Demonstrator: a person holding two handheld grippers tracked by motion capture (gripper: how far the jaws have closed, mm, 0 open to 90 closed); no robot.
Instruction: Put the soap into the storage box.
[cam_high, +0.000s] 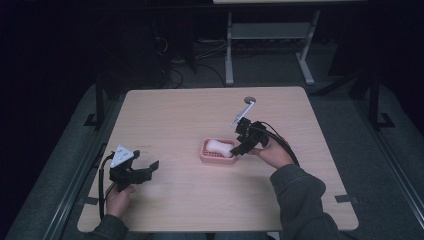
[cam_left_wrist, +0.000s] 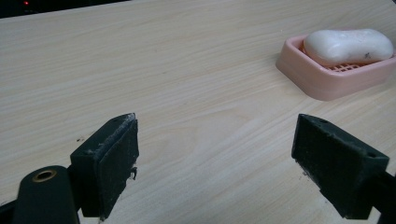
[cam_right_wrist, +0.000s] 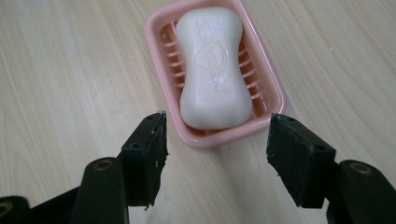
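Left claw (cam_high: 145, 169) sits at the near-left of the bench (cam_high: 175, 115), jaws spread wide, nothing between them, well apart from the work. Mid-bench, slightly right: pink soap dish (cam_high: 212, 156), a shallow slatted tray, holding one white soap bar (cam_high: 220, 147) laid lengthwise flat on the slats; nothing else is in the dish. Bar is waisted, embossed on top, and looks hard, smooth, likely slick and light, so it could squirt out of a hard pinch; the best hold is probably across the narrow waist, pads on the long sides. Dish looks like light, stiff plastic and may slide if nudged. Right claw (cam_high: 241, 148) is just beside the dish's right end, jaws parted and empty, pads clear of bar and rim, with the dish's near end ahead of the gap in the right gripper view.
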